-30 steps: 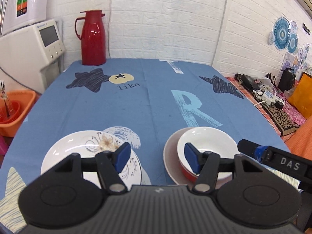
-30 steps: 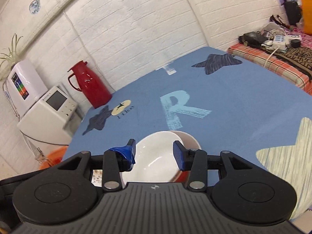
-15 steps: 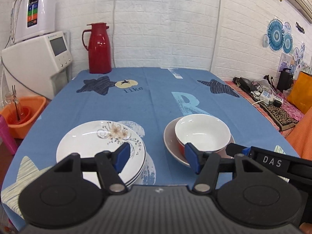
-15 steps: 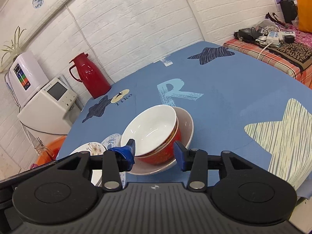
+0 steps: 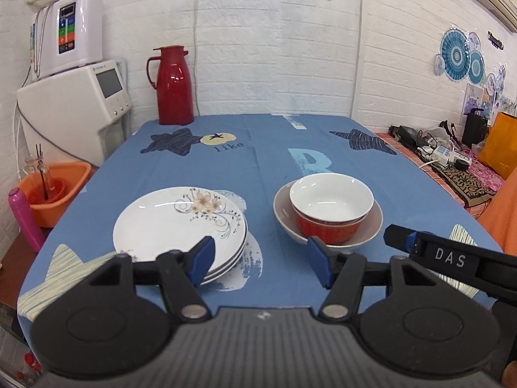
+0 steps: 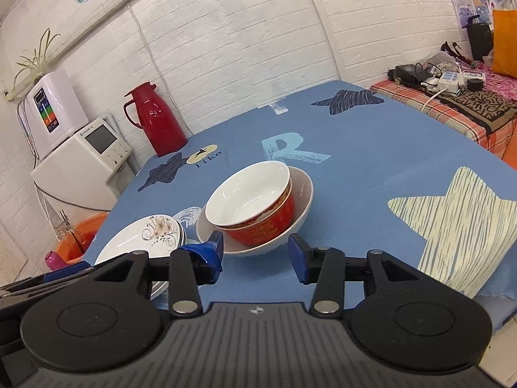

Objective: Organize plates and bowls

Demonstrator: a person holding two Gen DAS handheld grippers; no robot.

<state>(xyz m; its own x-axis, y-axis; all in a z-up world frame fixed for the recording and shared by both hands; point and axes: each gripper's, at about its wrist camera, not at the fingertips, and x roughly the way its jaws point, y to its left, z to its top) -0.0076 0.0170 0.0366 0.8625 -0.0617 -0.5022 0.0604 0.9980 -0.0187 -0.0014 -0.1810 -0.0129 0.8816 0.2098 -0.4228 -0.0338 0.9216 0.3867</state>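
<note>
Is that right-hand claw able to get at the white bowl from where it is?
Probably yes. The right gripper is open and empty, the white bowl sits topmost in the stack just ahead, and only bare tablecloth lies between them.

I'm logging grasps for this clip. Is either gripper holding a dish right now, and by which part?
Nothing is held. The left gripper and right gripper are both open, short of the plates and stacked bowls.
</note>
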